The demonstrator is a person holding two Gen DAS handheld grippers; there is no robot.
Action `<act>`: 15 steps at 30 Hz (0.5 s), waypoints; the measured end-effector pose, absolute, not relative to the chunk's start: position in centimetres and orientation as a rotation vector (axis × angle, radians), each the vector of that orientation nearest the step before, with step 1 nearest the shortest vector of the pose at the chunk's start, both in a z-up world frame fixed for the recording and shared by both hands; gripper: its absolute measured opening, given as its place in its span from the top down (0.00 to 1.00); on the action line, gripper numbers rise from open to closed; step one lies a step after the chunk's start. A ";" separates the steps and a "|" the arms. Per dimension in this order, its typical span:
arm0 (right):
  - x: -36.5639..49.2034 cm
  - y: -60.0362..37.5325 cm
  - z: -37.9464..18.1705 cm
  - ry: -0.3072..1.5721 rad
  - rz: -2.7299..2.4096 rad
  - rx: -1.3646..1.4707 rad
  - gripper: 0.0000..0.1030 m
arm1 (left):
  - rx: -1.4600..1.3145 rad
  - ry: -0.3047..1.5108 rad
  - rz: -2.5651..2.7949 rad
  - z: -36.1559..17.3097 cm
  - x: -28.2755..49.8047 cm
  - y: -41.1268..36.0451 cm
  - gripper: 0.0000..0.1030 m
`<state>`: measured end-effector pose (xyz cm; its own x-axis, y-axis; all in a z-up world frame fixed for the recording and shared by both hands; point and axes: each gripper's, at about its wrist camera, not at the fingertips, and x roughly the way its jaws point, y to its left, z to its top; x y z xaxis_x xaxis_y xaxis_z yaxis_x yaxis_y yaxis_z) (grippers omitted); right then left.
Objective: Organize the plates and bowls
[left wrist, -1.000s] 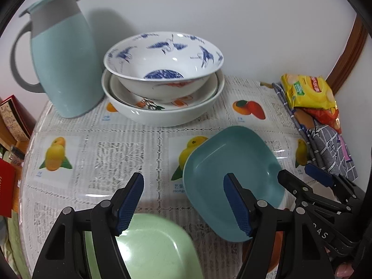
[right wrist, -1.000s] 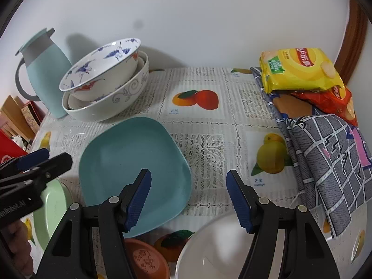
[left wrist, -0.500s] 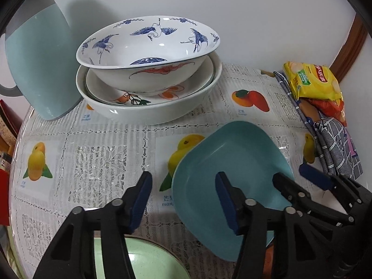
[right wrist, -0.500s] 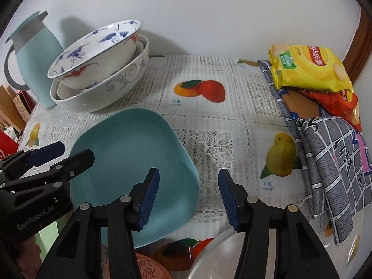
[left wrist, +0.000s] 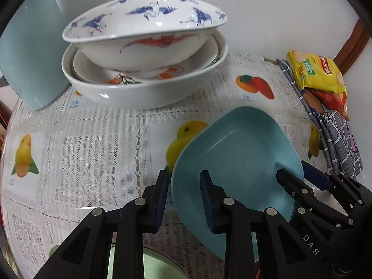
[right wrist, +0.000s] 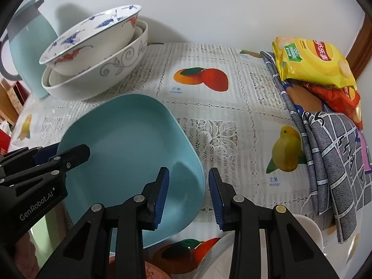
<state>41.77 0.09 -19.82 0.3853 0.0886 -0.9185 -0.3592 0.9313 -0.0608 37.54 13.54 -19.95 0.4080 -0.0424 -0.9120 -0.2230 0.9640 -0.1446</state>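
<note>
A teal square plate point(left wrist: 237, 153) point(right wrist: 130, 153) lies on the lace tablecloth. My left gripper point(left wrist: 183, 197) straddles its left rim, jaws partly closed with a gap left. My right gripper point(right wrist: 188, 195) straddles its right rim the same way. Each gripper shows in the other's view, the right one point(left wrist: 302, 181) and the left one point(right wrist: 67, 153). A stack of white bowls topped by a blue-crane bowl point(left wrist: 144, 34) point(right wrist: 93, 39) stands at the back. A pale green plate point(left wrist: 160, 267) lies under my left gripper.
A teal jug point(left wrist: 30, 58) stands left of the bowl stack. Snack bags point(right wrist: 311, 62) and a grey checked cloth point(right wrist: 337, 158) lie at the right. A white bowl point(right wrist: 309, 232) and a brown dish point(right wrist: 153, 272) sit near the front edge.
Both grippers moved forward and lower onto the teal plate's opposite rims, and their jaws narrowed around them. The bowl stack looms closer in the left wrist view.
</note>
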 end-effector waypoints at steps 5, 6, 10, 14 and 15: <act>41.9 0.3 -20.0 1.141 0.276 -0.285 0.66 | -0.272 1.155 0.113 -20.2 37.5 13.7 0.74; 42.0 0.4 -20.1 1.139 0.270 -0.295 0.66 | -0.276 1.152 0.111 -20.3 37.5 13.7 0.74; 42.0 0.2 -20.2 1.116 0.215 -0.301 0.90 | -0.306 1.136 0.108 -20.4 37.6 13.8 0.87; 42.1 -0.5 -19.8 1.104 0.225 -0.253 0.90 | -0.333 1.122 0.084 -20.1 37.3 14.3 0.89; 42.1 -0.7 -19.6 1.100 0.230 -0.235 0.91 | -0.339 1.116 0.082 -20.1 37.3 14.4 0.89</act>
<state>42.10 -0.69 -19.60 0.4348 0.0665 -0.8980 -0.2983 0.9516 -0.0740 37.29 14.39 -20.05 0.4419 -0.1037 -0.8911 -0.2332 0.9459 -0.2257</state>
